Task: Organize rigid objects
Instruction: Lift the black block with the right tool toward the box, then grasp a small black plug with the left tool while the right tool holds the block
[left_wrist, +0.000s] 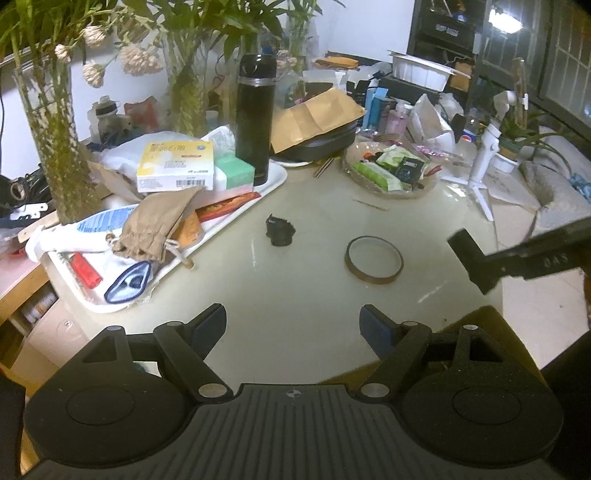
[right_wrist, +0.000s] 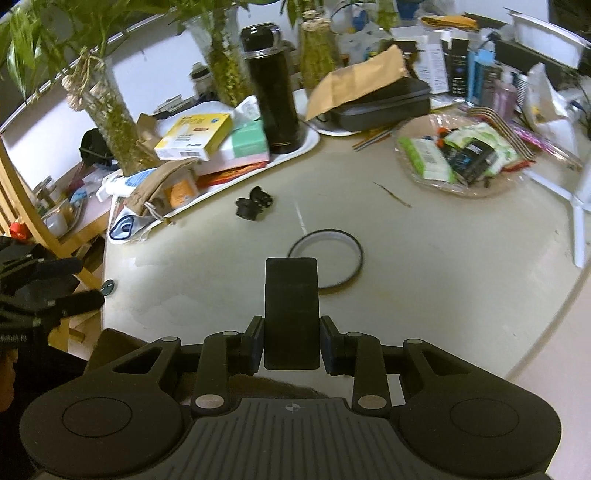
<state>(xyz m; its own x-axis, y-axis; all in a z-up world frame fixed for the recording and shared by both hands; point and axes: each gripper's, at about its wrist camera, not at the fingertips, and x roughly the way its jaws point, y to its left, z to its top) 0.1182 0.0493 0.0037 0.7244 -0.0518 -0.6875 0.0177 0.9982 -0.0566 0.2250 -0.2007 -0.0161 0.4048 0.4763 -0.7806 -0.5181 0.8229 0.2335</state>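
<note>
My right gripper (right_wrist: 291, 347) is shut on a flat black rectangular block (right_wrist: 291, 310), held above the pale tabletop; the block also shows at the right edge of the left wrist view (left_wrist: 474, 264). Beyond it lies a thin dark tape ring (right_wrist: 327, 258) (left_wrist: 373, 259), and farther left a small black lens-like part (right_wrist: 254, 204) (left_wrist: 279, 231). My left gripper (left_wrist: 293, 326) stands open over bare table with nothing between its fingers. It shows dimly in the right wrist view (right_wrist: 79, 284) at the left edge.
A white tray (left_wrist: 275, 182) at the left holds boxes, a tall black flask (left_wrist: 255, 118), a cloth pouch and a red lighter. A glass dish of packets (left_wrist: 391, 170) sits at the back right. Vases with plants, a white tripod (left_wrist: 480, 162) and clutter line the back.
</note>
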